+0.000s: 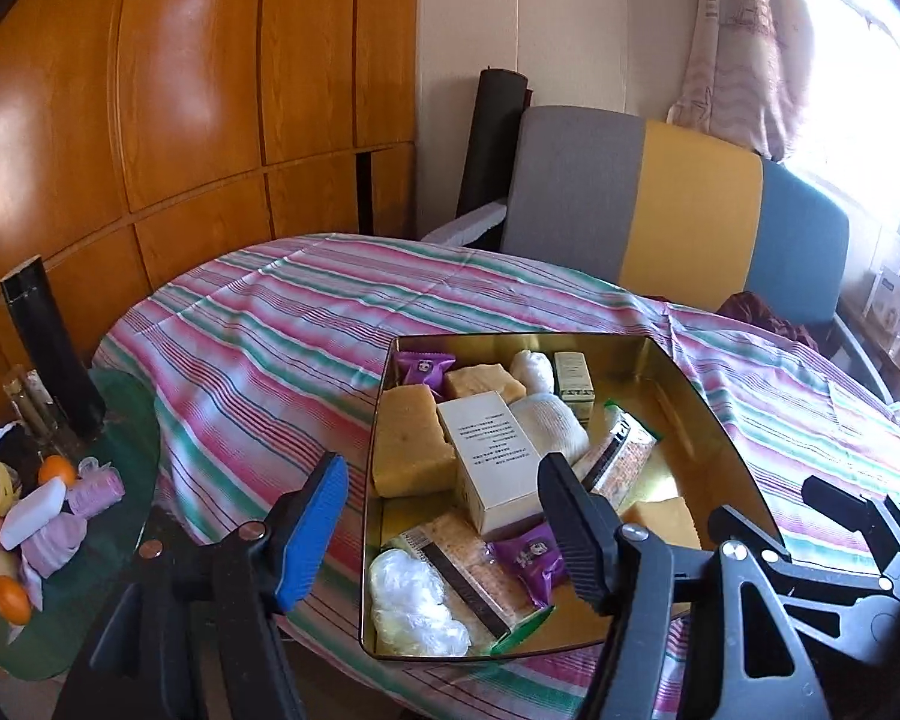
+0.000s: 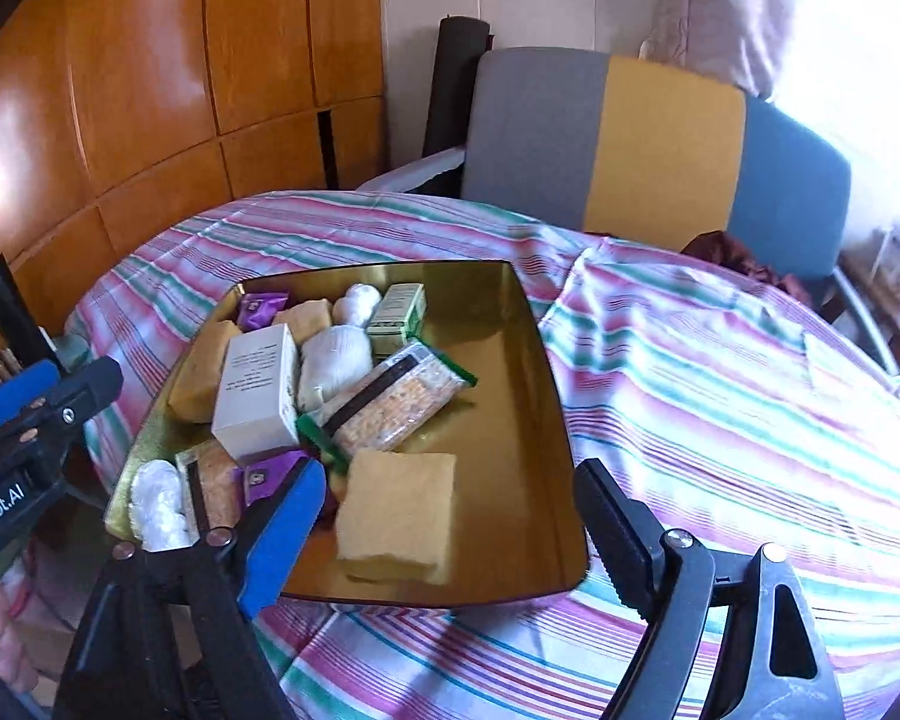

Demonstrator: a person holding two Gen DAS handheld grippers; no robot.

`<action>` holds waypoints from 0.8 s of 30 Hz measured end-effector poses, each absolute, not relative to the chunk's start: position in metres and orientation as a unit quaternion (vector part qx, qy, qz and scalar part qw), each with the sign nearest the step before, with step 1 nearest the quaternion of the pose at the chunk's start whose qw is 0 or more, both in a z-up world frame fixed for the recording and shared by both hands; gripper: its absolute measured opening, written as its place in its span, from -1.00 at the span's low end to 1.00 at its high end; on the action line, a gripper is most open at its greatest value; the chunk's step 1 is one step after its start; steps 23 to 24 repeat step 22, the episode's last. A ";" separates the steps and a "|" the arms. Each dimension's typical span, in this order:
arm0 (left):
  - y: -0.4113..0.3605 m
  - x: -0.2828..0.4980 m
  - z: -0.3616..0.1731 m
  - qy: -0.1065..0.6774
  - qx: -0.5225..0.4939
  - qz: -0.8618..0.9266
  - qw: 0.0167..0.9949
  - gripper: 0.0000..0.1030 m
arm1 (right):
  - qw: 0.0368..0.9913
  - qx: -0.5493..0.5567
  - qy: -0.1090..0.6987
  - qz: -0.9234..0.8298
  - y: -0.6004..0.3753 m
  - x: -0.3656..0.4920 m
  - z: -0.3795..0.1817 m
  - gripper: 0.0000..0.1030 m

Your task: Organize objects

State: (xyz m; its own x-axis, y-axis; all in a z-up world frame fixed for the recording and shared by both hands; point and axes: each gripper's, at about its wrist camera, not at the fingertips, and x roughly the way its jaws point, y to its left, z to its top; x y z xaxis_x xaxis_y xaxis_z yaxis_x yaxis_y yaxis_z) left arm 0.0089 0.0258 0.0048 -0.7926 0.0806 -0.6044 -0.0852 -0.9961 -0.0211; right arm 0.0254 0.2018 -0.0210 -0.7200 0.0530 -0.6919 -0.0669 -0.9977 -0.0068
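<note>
A gold tin tray (image 1: 714, 420) (image 2: 510, 420) sits on the striped tablecloth. It holds a white box (image 1: 492, 456) (image 2: 258, 390), yellow sponges (image 1: 408, 444) (image 2: 399, 510), white rolled cloths (image 1: 549, 420) (image 2: 333, 360), cracker packs (image 2: 396, 396), purple sachets (image 1: 531, 558), a small green box (image 2: 399, 315) and a clear plastic bag (image 1: 414, 600). My left gripper (image 1: 444, 528) is open and empty over the tray's near left edge. My right gripper (image 2: 456, 534) is open and empty over the tray's near edge, above a yellow sponge.
A low green table (image 1: 120, 420) at the left carries oranges (image 1: 57, 471), pink and white rolls, a black tube (image 1: 54, 348) and other small items. A grey, yellow and blue chair (image 1: 678, 204) (image 2: 648, 144) stands behind the table. Wooden cabinets line the left wall.
</note>
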 end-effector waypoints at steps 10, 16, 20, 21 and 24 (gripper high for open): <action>0.029 0.007 -0.001 -0.004 -0.334 0.941 0.055 0.23 | 0.028 -0.378 0.013 0.925 0.199 0.026 -0.022 0.66; 0.029 0.009 -0.002 -0.001 -0.324 0.944 0.054 0.23 | 0.025 -0.382 0.010 0.924 0.195 0.024 -0.024 0.66; 0.029 0.009 -0.002 0.002 -0.319 0.946 0.054 0.14 | 0.024 -0.385 0.008 0.923 0.193 0.022 -0.025 0.66; 0.029 0.009 -0.002 0.002 -0.320 0.946 0.055 0.14 | 0.024 -0.385 0.009 0.922 0.193 0.022 -0.025 0.66; 0.029 0.009 -0.001 0.001 -0.321 0.945 0.056 0.14 | 0.024 -0.385 0.009 0.923 0.192 0.021 -0.025 0.66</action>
